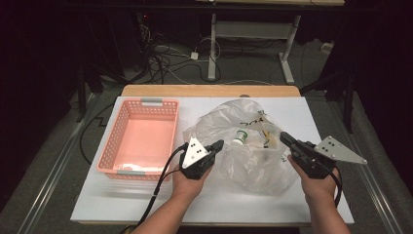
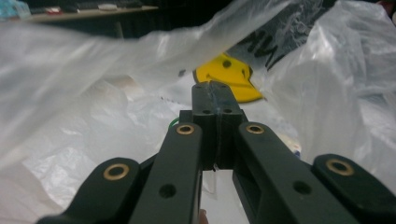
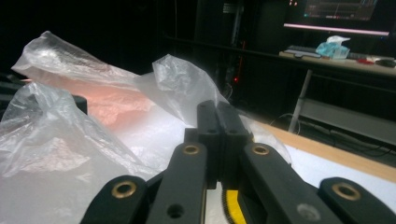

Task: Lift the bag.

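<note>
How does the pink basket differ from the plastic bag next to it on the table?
The basket is rigid, pink and perforated, with straight walls; the bag is soft, clear and crumpled. The basket looks nearly empty and stands untouched; the bag holds items, among them a small bottle, and has the left claw at one edge and the right claw at the other, both shut. Both rest on the white table.

High view overhead facing forward, both gripper views close, sharing plastic bag (image 1: 243, 146)
</note>
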